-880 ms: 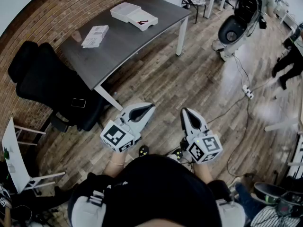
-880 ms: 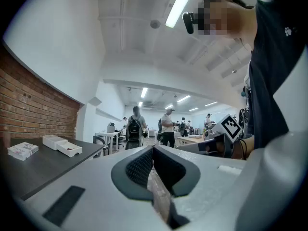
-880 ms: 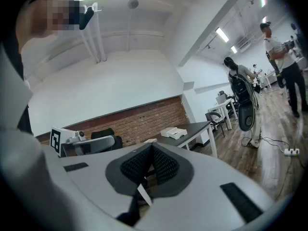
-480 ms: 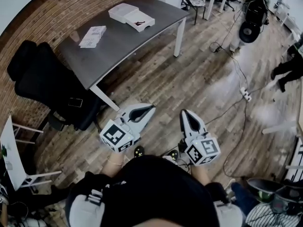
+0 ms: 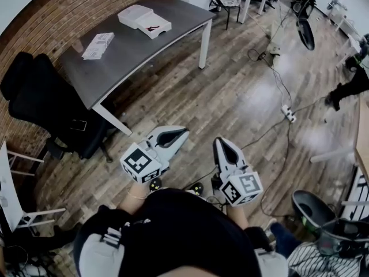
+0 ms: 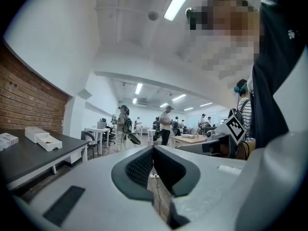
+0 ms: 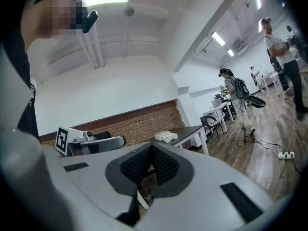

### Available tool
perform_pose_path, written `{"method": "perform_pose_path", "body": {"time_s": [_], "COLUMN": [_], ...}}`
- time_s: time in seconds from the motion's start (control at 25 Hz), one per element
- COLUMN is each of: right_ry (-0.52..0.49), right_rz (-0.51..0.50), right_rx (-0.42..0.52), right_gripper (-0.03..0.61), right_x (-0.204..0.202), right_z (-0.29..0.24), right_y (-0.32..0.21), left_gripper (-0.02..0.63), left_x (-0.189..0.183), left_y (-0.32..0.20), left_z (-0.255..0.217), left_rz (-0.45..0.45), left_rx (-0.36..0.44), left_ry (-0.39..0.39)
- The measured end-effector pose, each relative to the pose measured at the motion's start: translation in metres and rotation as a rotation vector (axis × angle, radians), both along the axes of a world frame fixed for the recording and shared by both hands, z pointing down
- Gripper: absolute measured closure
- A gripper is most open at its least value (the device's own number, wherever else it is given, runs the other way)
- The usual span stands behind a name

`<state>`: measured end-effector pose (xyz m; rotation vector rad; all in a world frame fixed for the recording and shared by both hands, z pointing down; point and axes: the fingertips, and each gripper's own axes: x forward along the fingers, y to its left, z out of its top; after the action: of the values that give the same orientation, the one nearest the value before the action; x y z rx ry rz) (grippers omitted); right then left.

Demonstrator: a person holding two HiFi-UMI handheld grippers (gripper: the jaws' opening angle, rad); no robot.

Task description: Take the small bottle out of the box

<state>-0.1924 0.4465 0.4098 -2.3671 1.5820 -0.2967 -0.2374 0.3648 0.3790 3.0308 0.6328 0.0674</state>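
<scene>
Well short of the desk (image 5: 132, 51), on the wooden floor, a person stands holding both tools low in front of the body. Over the last second the desk has slid toward the upper left of the head view while the tools have barely shifted, so the person seems to be turning or stepping, not reaching; the task looks not yet begun. An open white box (image 5: 154, 25) sits near the desk's far corner, by the edge along the brick wall, with its lid (image 5: 134, 15) just beside it. Something small and dark lies inside, probably the bottle, though it is too small to tell. A paper packet (image 5: 98, 38) rests further along the same edge. The left gripper (image 5: 183, 131) points forward and slightly right, its jaws pressed together with nothing between them. The right gripper (image 5: 219, 142) points forward and slightly left, its jaws likewise closed and empty. Both hang well apart from the box, wrists close to the waist. A black chair (image 5: 34, 97) stands beside the desk's near corner.
</scene>
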Motion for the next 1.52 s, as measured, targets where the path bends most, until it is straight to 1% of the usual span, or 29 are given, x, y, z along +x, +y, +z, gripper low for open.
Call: {"method": "perform_pose_path", "body": {"time_s": [0.12,0.24,0.36,0.6,0.92,1.08,1.32,1.52], "right_ry": [-0.017,-0.032,-0.044,-0.049,-0.034,-0.023,-0.001,0.005], "right_rz": [0.011,0.035,0.051,0.011,-0.024,-0.037,-0.035,-0.045], "right_rx": [0.004,0.013,0.027,0.024,0.021,0.016,0.001,-0.010], "right_gripper": [0.578,0.577,0.577,0.577,0.577,0.577,0.577,0.577], "right_x": [0.010,0.019,0.024,0.029,0.052,0.063,0.090,0.114], "right_z": [0.003,0.007,0.010,0.008,0.003,0.000,-0.006,-0.006], "right_y": [0.019,0.031,0.040,0.035,0.015,0.000,-0.030,-0.064], "left_gripper": [0.612,0.612,0.612,0.612,0.612,0.612,0.612,0.612], "left_x": [0.014,0.020,0.020,0.024,0.040,0.053,0.079,0.104], "left_y": [0.021,0.032,0.034,0.029,0.003,-0.015,-0.045,-0.079], "left_z": [0.001,0.000,0.002,-0.003,0.003,0.004,0.006,0.008], "left_rz": [0.024,0.031,0.017,-0.028,-0.085,-0.104,-0.096,-0.099], "left_rx": [0.004,0.014,0.031,0.021,0.012,0.005,-0.004,-0.009], "left_ry": [-0.006,-0.006,-0.016,-0.018,-0.033,-0.019,-0.014,-0.014]}}
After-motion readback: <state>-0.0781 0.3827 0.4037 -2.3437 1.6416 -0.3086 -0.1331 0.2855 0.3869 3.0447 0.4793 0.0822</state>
